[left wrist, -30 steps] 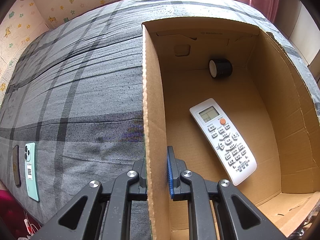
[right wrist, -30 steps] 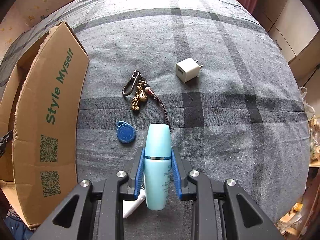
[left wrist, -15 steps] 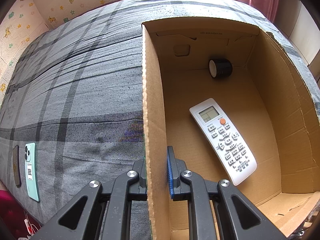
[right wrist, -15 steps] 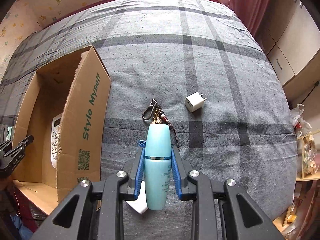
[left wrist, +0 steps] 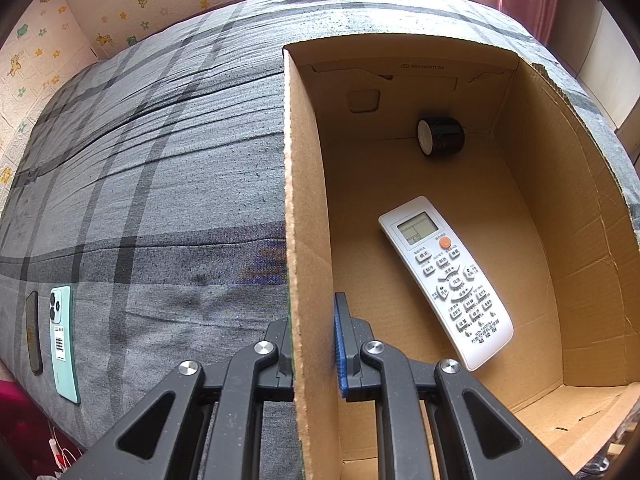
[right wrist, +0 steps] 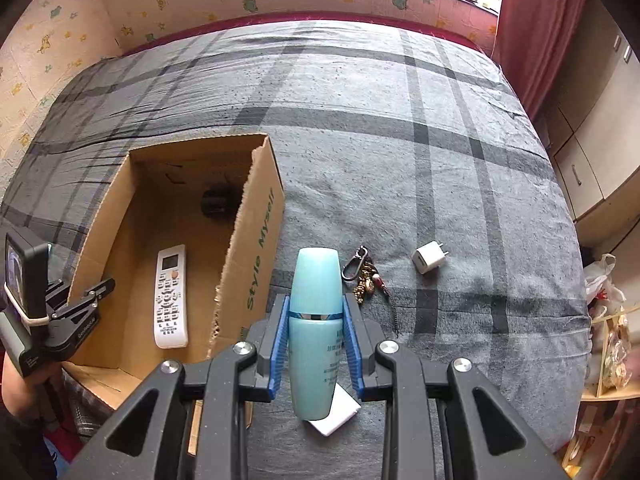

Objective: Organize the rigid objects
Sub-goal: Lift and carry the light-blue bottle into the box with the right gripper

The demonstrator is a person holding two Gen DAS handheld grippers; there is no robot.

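Blue bottle (right wrist: 316, 320) sits low centre of the right wrist view, upright between the pads of the right gripper (right wrist: 316, 322); jaws narrow, pressed on both sides of the bottle just below its cap seam. It hangs clear above the bed (right wrist: 400, 140), apparently lifted for carrying to the box.

Cardboard box (right wrist: 248, 264) lies left of the bottle, open top, torn near edge. Left gripper (left wrist: 312, 344) grips the box's side wall (left wrist: 304, 240) at bottom centre of the left wrist view; jaws nearly closed on the cardboard, one pad inside, one outside. Judged purpose: steadying the box on the soft bedding for the drop.

Box contents: white remote (left wrist: 444, 280) flat on the floor, buttons up; black cylinder (left wrist: 440, 136) on its side at the far wall.

Outside, on the bed: keyring (right wrist: 364, 274), white charger (right wrist: 428, 258), a white item (right wrist: 334, 412) partly hidden under the bottle; two phones (left wrist: 62, 340) at lower left of the left view.
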